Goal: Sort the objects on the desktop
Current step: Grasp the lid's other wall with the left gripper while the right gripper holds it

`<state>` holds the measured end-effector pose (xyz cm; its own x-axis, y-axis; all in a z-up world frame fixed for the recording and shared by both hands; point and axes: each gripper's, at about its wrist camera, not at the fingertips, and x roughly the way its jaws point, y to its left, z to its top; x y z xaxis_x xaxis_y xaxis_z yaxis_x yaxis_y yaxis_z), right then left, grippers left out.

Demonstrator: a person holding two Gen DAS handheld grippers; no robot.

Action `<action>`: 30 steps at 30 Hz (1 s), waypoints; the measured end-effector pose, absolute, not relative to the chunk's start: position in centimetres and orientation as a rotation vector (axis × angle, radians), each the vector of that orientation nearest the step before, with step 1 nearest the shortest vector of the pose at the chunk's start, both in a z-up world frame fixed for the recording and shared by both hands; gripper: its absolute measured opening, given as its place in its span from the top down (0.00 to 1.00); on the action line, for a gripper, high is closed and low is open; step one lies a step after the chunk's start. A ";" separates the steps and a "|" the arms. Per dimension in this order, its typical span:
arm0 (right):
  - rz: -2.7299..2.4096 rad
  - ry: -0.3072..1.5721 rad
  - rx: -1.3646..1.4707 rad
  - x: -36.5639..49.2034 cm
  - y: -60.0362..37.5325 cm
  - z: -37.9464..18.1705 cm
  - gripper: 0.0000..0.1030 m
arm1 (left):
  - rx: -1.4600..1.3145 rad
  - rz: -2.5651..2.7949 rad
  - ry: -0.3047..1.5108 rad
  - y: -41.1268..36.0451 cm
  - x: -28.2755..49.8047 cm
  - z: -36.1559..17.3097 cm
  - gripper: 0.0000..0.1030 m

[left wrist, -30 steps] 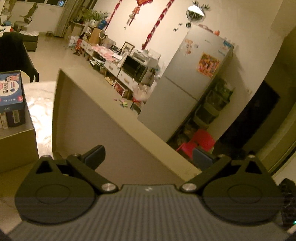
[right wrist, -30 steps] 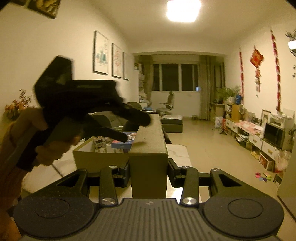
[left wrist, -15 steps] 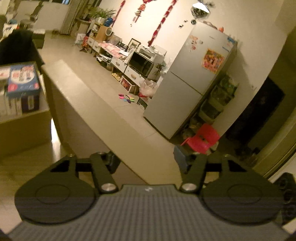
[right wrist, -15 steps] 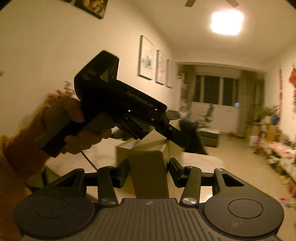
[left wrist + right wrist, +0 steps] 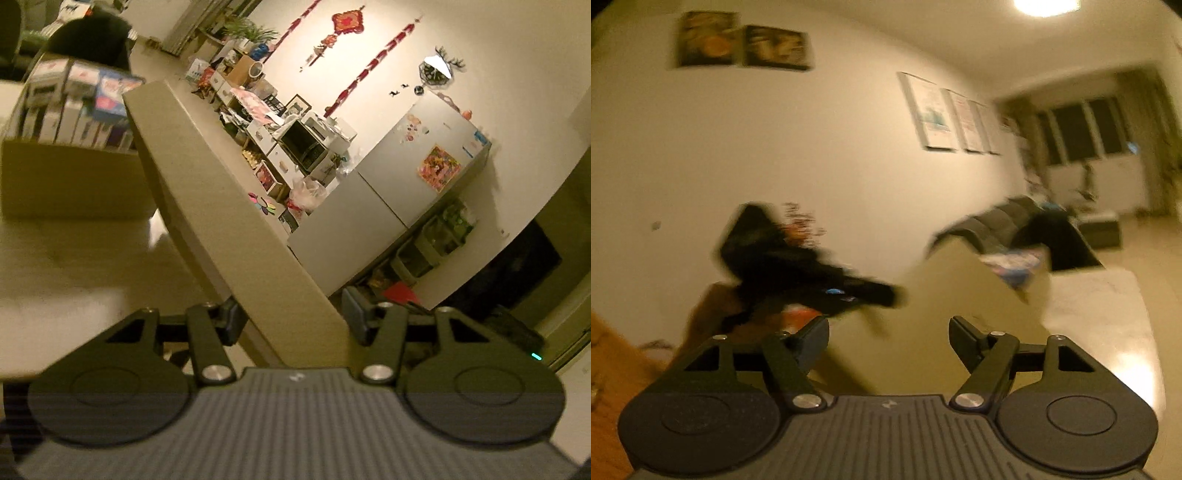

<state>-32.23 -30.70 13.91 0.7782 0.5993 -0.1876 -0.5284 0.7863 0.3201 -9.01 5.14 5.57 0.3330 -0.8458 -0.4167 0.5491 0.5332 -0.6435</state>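
A long tan cardboard panel [image 5: 221, 206] runs from between my left gripper's [image 5: 291, 312] fingers up to the corner of an open carton [image 5: 74, 177]. Several small boxes [image 5: 74, 103] fill the carton. The left jaws are closing, and both pads sit against the panel's sides. The right wrist view is blurred. There my right gripper [image 5: 888, 332] has its jaws opening, pads well apart and touching nothing. The tan cardboard [image 5: 945, 280] lies beyond them. The left gripper [image 5: 798, 273] shows as a black blur on that cardboard's left side. Whether the panel is the carton's flap, I cannot tell.
The carton stands on a pale glossy tabletop [image 5: 55, 266], whose far edge [image 5: 1100, 314] shows at the right. Off the table stand a fridge [image 5: 388, 184], low cabinets with a microwave [image 5: 303, 144] and a red chair [image 5: 400, 295]. A dark sofa [image 5: 1015, 225] lines the picture wall.
My left jaws went from wide open to closed around the cardboard panel as the hand dropped lower. My right gripper let go of the panel's end, widened, and swung left.
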 end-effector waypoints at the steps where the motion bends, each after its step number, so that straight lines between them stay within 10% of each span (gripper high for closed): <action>1: 0.580 0.316 0.279 -31.4 -31.4 13.2 0.27 | -0.446 -0.946 0.813 5.7 -9.1 5.0 0.48; 13: 0.376 0.673 0.599 -26.5 -33.5 0.9 0.43 | -0.544 -0.873 0.883 9.5 -9.7 0.4 0.48; 30: 0.477 0.722 0.633 -26.9 -30.3 0.2 0.47 | -0.516 -0.723 0.932 12.0 -9.5 -3.6 0.29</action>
<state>-26.94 -30.33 0.22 0.6599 0.5982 -0.4546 -0.1832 0.7149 0.6748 -9.46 11.98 -3.65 0.3954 -0.7481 -0.5329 0.3303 0.6572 -0.6775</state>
